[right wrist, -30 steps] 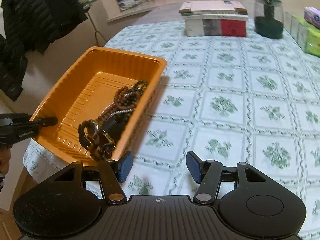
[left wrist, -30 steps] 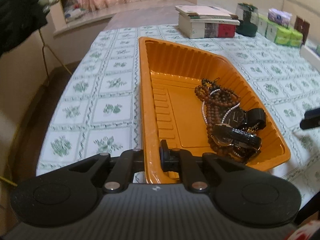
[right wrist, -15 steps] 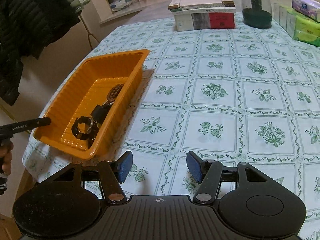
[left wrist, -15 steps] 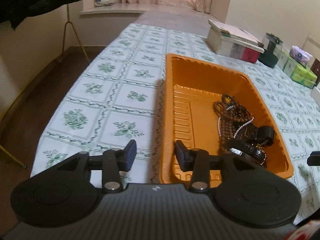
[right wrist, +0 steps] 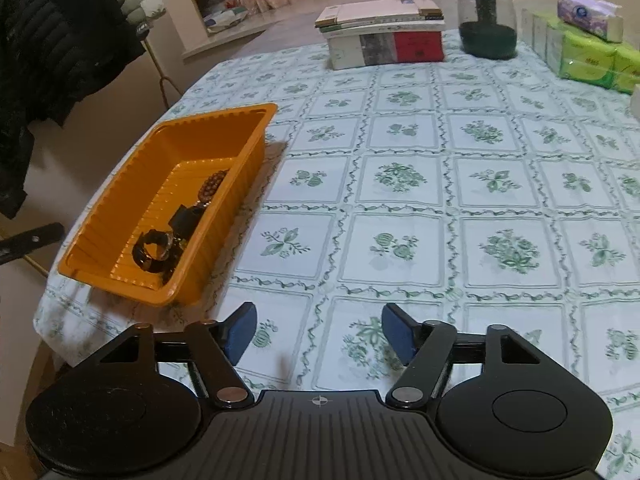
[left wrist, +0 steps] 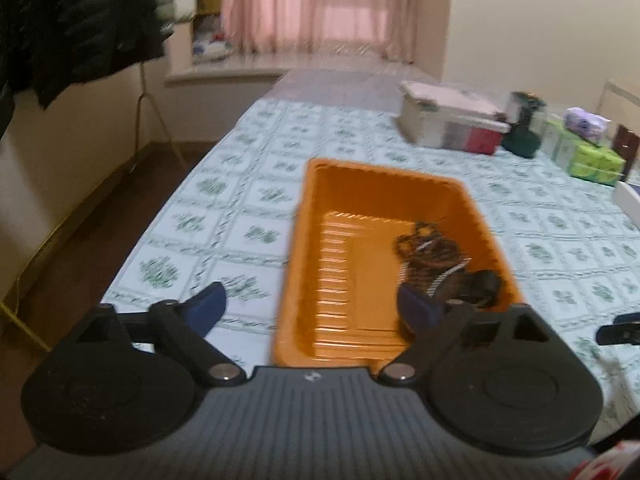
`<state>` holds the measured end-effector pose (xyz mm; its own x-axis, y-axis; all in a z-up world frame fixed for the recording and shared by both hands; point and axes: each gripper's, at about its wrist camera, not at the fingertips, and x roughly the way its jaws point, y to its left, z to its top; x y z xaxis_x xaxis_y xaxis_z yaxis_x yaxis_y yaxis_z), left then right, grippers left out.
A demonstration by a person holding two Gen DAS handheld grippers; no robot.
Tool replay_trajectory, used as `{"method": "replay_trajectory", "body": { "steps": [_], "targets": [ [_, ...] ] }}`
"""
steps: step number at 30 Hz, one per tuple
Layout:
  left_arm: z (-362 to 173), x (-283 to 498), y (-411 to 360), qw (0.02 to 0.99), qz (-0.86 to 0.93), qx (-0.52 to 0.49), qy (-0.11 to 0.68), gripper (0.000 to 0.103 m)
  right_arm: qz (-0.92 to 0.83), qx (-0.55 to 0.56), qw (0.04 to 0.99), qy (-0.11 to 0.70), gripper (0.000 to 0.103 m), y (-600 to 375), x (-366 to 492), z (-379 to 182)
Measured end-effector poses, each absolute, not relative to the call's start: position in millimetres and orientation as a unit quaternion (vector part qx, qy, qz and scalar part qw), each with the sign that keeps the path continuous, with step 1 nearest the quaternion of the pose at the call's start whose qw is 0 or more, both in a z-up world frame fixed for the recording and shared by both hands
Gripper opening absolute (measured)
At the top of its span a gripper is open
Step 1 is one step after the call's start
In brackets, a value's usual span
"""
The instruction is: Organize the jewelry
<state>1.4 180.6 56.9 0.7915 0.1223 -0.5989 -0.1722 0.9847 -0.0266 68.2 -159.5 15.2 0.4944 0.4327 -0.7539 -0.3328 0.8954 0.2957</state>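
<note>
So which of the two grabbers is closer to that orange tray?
Left. The left gripper hovers open over the orange tray at its near end; the right gripper is open above bare tablecloth beside it.

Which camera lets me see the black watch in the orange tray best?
The right wrist view. There the black watch is sharp, lying in the orange tray near its front end. In the left wrist view the picture is blurry, and the gripper's finger covers part of the jewelry pile.
</note>
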Motion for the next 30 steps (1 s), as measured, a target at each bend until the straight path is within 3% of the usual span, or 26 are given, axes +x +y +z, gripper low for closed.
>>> {"method": "replay_trajectory", "body": {
  "steps": [3, 30],
  "targets": [
    [59, -5, 162, 0.949, 0.059, -0.034, 0.307, 0.102, 0.213, 0.049, 0.869, 0.444, 0.075, -162, 61, 18],
    [10, -29, 51, 0.909, 0.003, -0.042, 0.414, 0.102, 0.179, -0.004, 0.872, 0.456, 0.078, -164, 8, 7]
  ]
}}
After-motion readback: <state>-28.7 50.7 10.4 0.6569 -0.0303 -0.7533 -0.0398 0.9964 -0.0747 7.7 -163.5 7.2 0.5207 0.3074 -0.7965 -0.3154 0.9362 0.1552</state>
